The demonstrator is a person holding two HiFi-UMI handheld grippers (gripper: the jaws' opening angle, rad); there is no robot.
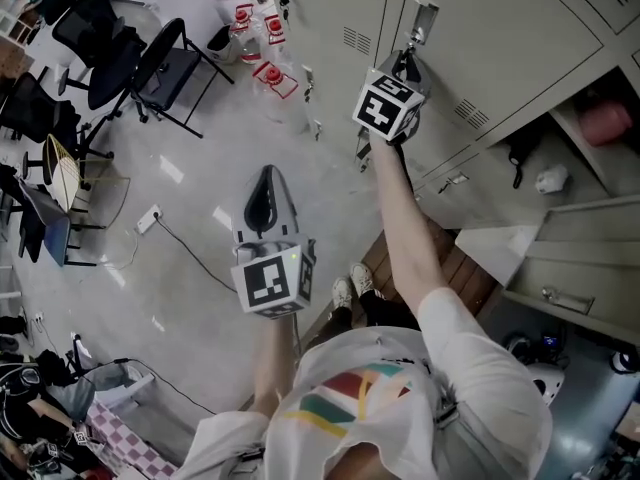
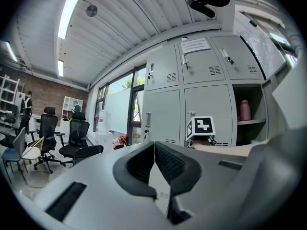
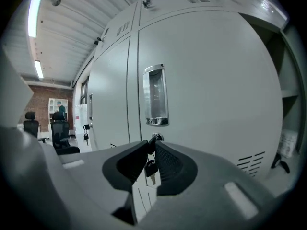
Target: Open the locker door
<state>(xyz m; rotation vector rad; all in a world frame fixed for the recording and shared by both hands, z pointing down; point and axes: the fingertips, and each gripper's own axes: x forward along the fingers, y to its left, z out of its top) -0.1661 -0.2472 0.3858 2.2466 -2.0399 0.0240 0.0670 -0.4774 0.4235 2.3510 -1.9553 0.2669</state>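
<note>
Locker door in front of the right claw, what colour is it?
The locker door is pale grey, clearest in the right gripper view.

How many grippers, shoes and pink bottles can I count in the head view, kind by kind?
Grippers: 2, the left gripper and the right gripper
Shoes: 2
Pink bottle: 1
Total: 5
</note>
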